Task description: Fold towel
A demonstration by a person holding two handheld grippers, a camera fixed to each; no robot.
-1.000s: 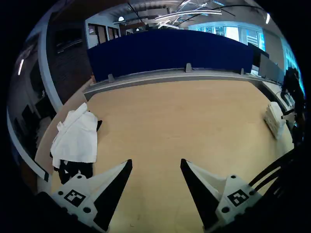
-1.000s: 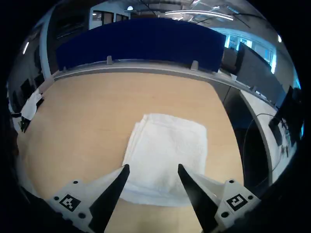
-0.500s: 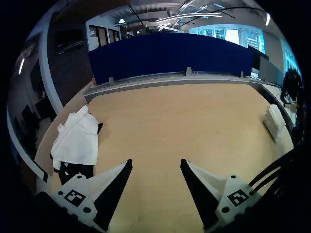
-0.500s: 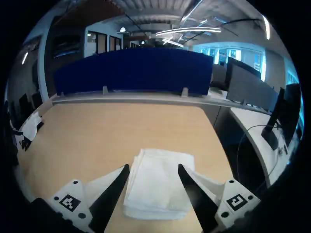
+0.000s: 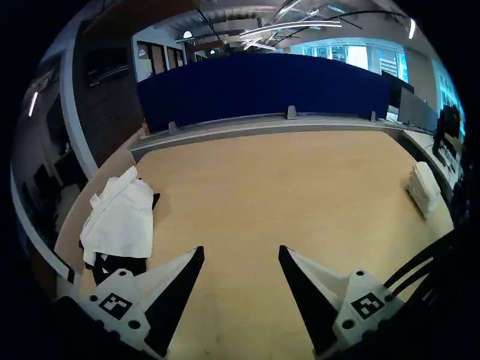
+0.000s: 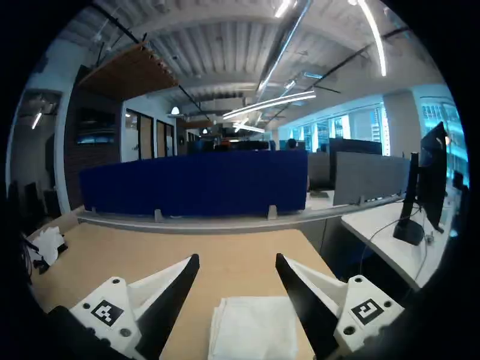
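Just beneath the right hand-held gripper point(image 6: 236, 258) lies the folded towel point(image 6: 255, 329).

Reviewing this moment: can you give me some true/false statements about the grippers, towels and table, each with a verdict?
1. The left gripper is open and holds nothing. True.
2. The right gripper is shut on the folded towel. False: its fingers stand apart, and the towel lies flat on the table.
3. In the left gripper view, a crumpled white cloth lies near the table's left edge. True.
4. The partition behind the table is red. False: it is dark blue.
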